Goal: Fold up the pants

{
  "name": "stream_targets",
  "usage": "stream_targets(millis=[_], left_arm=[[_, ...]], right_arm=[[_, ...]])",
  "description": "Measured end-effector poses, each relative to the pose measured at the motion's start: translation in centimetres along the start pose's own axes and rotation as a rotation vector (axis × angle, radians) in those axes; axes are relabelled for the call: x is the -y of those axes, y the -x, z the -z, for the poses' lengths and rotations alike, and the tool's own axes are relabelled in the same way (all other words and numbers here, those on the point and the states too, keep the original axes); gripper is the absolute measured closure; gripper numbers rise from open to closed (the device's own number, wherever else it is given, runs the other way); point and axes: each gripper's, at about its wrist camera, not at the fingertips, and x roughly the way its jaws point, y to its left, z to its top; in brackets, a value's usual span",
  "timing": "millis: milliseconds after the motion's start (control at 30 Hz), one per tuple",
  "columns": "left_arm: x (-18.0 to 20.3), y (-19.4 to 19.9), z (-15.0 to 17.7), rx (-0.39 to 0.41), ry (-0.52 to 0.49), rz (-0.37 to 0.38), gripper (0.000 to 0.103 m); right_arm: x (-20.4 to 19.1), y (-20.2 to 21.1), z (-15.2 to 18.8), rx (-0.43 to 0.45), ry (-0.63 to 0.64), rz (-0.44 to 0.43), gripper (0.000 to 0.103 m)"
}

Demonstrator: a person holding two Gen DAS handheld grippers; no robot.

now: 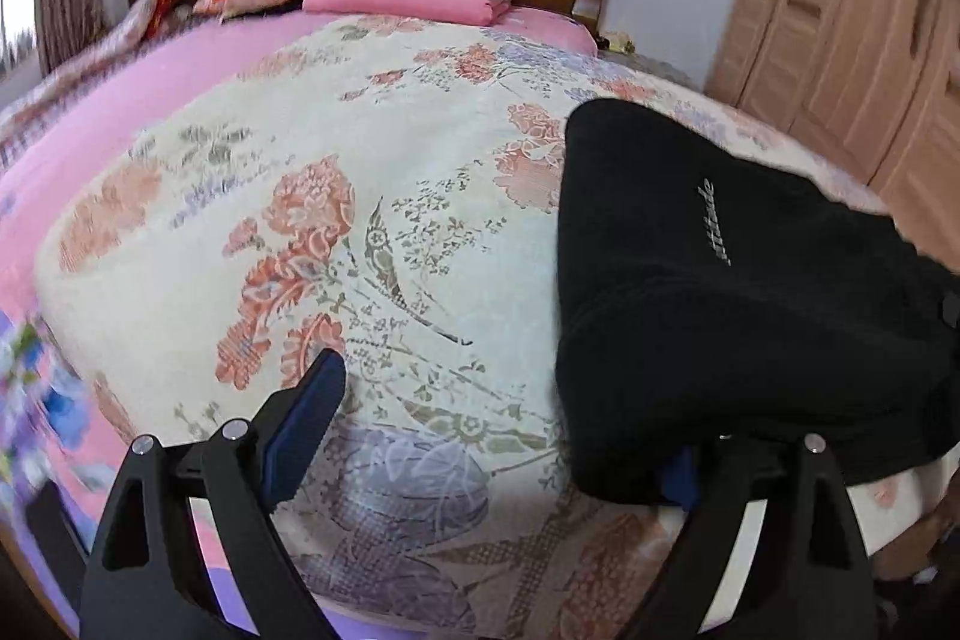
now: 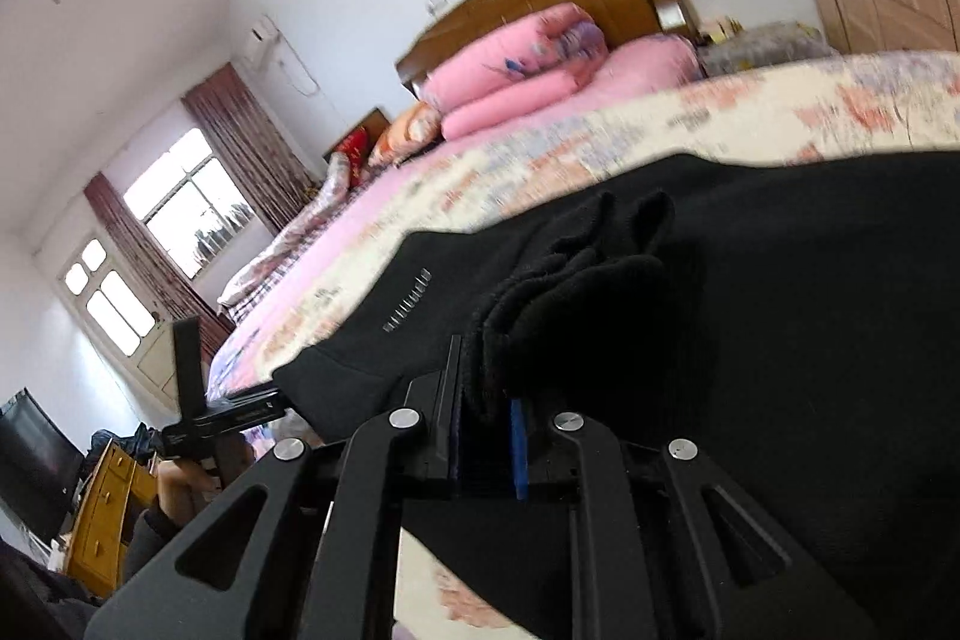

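On the bed, the right gripper clamps bunched pants mid-fold while the left gripper gapes empty; next, probably lay that edge flat.

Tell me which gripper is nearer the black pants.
Right. The right gripper is clamped on bunched black pants fabric; the left gripper is open beside them, one finger under their edge.
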Motion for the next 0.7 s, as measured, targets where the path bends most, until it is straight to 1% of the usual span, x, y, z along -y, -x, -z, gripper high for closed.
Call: stream_targets(millis=[67, 100, 167, 200, 233, 300, 333, 400, 467, 500, 533, 567, 600, 633, 667, 700], left_arm=[[-0.8, -0.3, 0.1, -0.01, 0.044, 0.032, 0.012], [-0.9, -0.3, 0.2, -0.005, 0.047, 0.035, 0.012], [-0.6, -0.4, 0.2, -0.003, 0.03, 0.016, 0.012], [-0.5, -0.4, 0.3, -0.002, 0.031, 0.014, 0.012], [-0.5, -0.3, 0.3, -0.002, 0.035, 0.016, 0.012], [-0.2, -0.2, 0.3, -0.006, 0.022, -0.001, 0.012], [0.1, -0.1, 0.3, -0.005, 0.002, -0.018, 0.012], [1.2, 0.3, 0.4, 0.003, -0.088, -0.077, 0.011], [2.7, 1.1, 0.5, 0.016, -0.22, -0.16, 0.009], [3.3, 1.5, 0.7, 0.019, -0.279, -0.191, 0.008], [3.9, 2.1, 1.0, 0.02, -0.342, -0.22, 0.008], [4.5, 3.1, 1.4, 0.023, -0.419, -0.252, 0.008], [4.9, 4.0, 1.8, 0.035, -0.472, -0.272, 0.008], [5.2, 5.2, 2.0, 0.058, -0.512, -0.279, 0.008], [5.5, 6.9, 1.9, 0.094, -0.534, -0.254, 0.008], [5.7, 8.1, 1.5, 0.124, -0.529, -0.216, 0.007]], right_arm=[[-0.4, 0.2, 0.1, 0.0, 0.027, -0.009, 0.089], [0.1, -0.6, 0.7, -0.038, 0.018, 0.012, 0.089], [1.9, -1.6, 1.7, -0.093, -0.054, 0.019, 0.089], [2.7, -1.8, 2.2, -0.105, -0.085, 0.0, 0.089], [2.7, -1.6, 2.2, -0.103, -0.092, -0.008, 0.089], [2.1, -1.4, 2.0, -0.104, -0.066, 0.005, 0.089], [2.0, -1.4, 2.0, -0.106, -0.061, 0.011, 0.088], [2.6, -1.4, 2.3, -0.117, -0.095, -0.002, 0.088], [3.1, -1.1, 2.4, -0.125, -0.109, 0.002, 0.09], [2.9, -0.8, 2.4, -0.138, -0.095, 0.02, 0.089], [2.6, -0.6, 2.3, -0.153, -0.083, 0.029, 0.082], [2.4, -0.2, 2.3, -0.174, -0.071, 0.043, 0.067], [2.1, 0.6, 2.3, -0.187, -0.053, 0.062, 0.06], [1.8, 1.4, 2.2, -0.174, -0.033, 0.078, 0.047], [1.5, 2.2, 2.1, -0.152, -0.005, 0.122, 0.037], [0.9, 3.1, 1.7, -0.12, 0.047, 0.191, 0.037]])
